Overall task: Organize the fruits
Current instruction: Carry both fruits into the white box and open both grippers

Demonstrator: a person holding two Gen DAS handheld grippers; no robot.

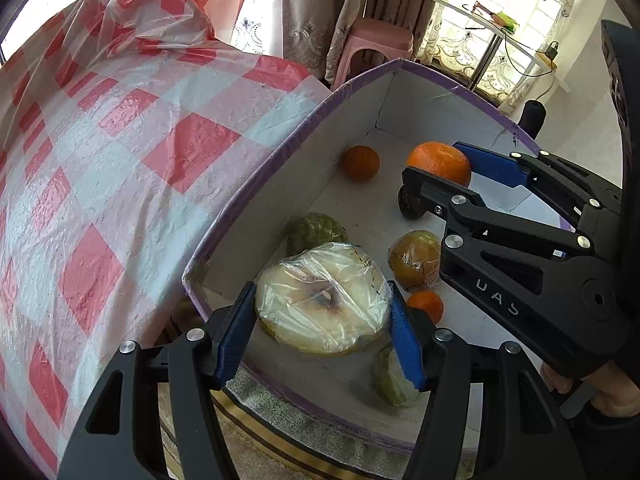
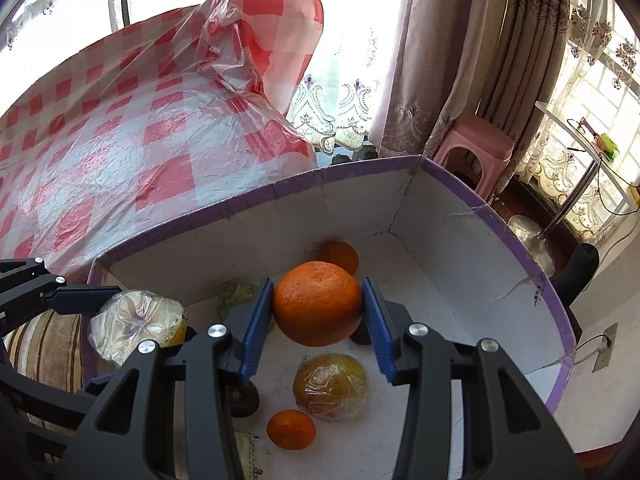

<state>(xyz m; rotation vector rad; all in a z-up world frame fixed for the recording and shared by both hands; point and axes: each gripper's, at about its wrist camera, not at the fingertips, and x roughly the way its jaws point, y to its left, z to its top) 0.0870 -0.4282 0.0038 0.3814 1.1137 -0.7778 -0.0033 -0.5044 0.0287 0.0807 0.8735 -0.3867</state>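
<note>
A white cardboard box with a purple rim [image 1: 256, 184] [image 2: 248, 200] holds several fruits. My left gripper [image 1: 322, 324] is shut on a plastic-wrapped cut half fruit [image 1: 320, 296], held over the box's near-left corner; it also shows in the right wrist view [image 2: 132, 324]. My right gripper [image 2: 318, 308] is shut on a large orange [image 2: 318, 302] above the box floor; this orange also shows in the left wrist view [image 1: 440, 160]. On the floor lie a small orange [image 2: 340, 256], a wrapped yellow-orange fruit [image 2: 330, 384], a small mandarin [image 2: 291, 429], a dark fruit [image 2: 244, 398] and green wrapped pieces [image 1: 316, 230].
A table with a red-and-white checked plastic cloth [image 1: 120, 152] stands left of the box. A pink stool [image 2: 474, 148], curtains [image 2: 440, 60] and a glass side table [image 1: 492, 24] stand behind. A striped cushion [image 2: 36, 344] lies under the box's left side.
</note>
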